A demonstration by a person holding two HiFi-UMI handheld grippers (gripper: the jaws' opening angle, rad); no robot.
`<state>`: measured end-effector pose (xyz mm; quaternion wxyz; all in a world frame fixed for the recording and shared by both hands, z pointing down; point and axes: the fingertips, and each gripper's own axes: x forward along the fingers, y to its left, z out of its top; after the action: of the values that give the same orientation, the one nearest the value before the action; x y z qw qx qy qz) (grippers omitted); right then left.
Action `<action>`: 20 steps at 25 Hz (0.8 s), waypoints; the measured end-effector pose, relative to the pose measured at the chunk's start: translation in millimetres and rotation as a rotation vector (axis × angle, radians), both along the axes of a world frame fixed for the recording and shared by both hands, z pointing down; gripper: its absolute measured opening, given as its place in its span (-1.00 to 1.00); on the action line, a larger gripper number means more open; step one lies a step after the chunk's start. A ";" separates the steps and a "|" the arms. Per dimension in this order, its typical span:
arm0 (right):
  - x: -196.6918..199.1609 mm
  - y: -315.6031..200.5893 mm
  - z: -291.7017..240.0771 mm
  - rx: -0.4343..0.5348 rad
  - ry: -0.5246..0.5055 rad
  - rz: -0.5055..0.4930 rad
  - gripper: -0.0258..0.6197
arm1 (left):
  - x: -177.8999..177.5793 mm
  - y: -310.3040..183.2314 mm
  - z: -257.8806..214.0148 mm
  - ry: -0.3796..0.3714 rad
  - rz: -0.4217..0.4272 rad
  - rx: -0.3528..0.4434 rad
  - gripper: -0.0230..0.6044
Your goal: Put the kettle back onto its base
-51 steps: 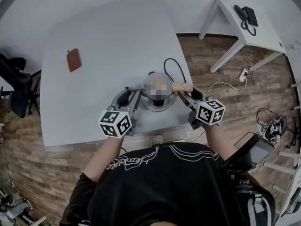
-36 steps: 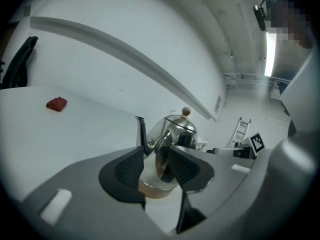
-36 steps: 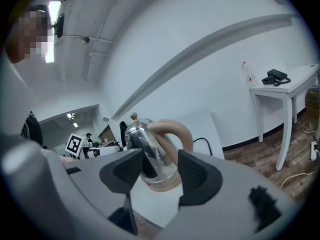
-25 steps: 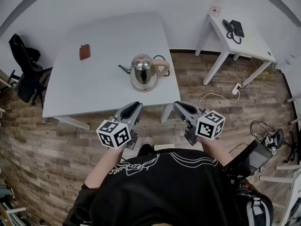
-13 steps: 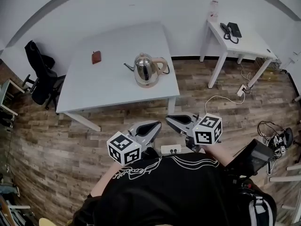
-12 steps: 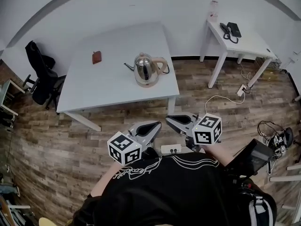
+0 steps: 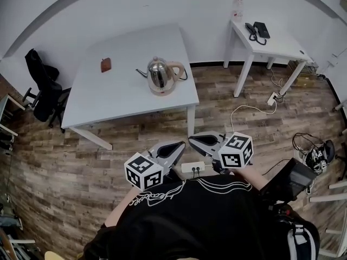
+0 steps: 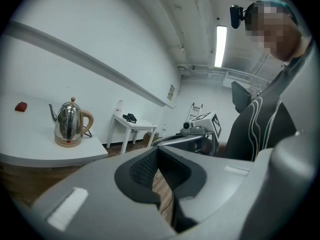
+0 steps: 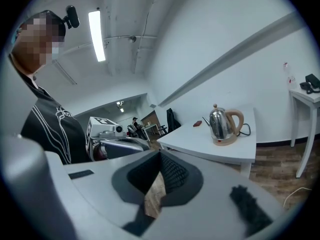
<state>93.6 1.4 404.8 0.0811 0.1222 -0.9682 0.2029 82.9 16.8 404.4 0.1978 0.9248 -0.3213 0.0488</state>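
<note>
The kettle (image 7: 159, 73) stands upright on its base (image 7: 158, 90), on the white tabletop (image 7: 119, 99) toward its right front corner in the head view. Its spout points left and its tan handle right, with a dark cord (image 7: 185, 76) trailing off behind the handle. Both of my grippers are well apart from it, held low over the wooden floor (image 7: 135, 140) close to my chest. The left gripper (image 7: 179, 145) has its jaws pressed together with nothing between them; its own view shows only floor through the gap behind the closed tips. The right gripper (image 7: 194, 140) is the same, fully closed and empty. The two point toward each other, tips near but not touching, and a white power strip (image 7: 193, 167) lies on the floor beneath them. From each gripper view I see the kettle across the room, small and shiny on the tabletop's edge. A small brown thing (image 7: 105, 65) lies farther left on the tabletop, well apart from the kettle. A chair (image 7: 44, 93) draped in black stands at the tabletop's left end, and a second tabletop (image 7: 271, 45) at the right carries a phone (image 7: 256, 30).
</note>
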 end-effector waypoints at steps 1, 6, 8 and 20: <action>2.1 1.0 -0.1 -0.001 0.002 0.002 -0.90 | 2.1 1.0 -1.0 0.009 0.005 -0.004 -0.91; 15.4 3.4 5.7 -0.031 0.000 0.025 -0.90 | 12.7 5.8 1.6 0.008 0.037 -0.021 -0.91; 18.9 4.0 9.2 -0.040 -0.002 0.033 -0.90 | 15.7 4.2 5.6 0.009 0.041 -0.034 -0.91; 29.1 4.7 18.2 -0.062 -0.007 0.066 -0.90 | 24.2 1.0 17.8 0.022 0.065 -0.066 -0.91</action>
<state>122.7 6.1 423.1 0.0748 0.1505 -0.9571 0.2360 107.0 17.8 422.2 0.2300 0.9282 -0.2871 0.0556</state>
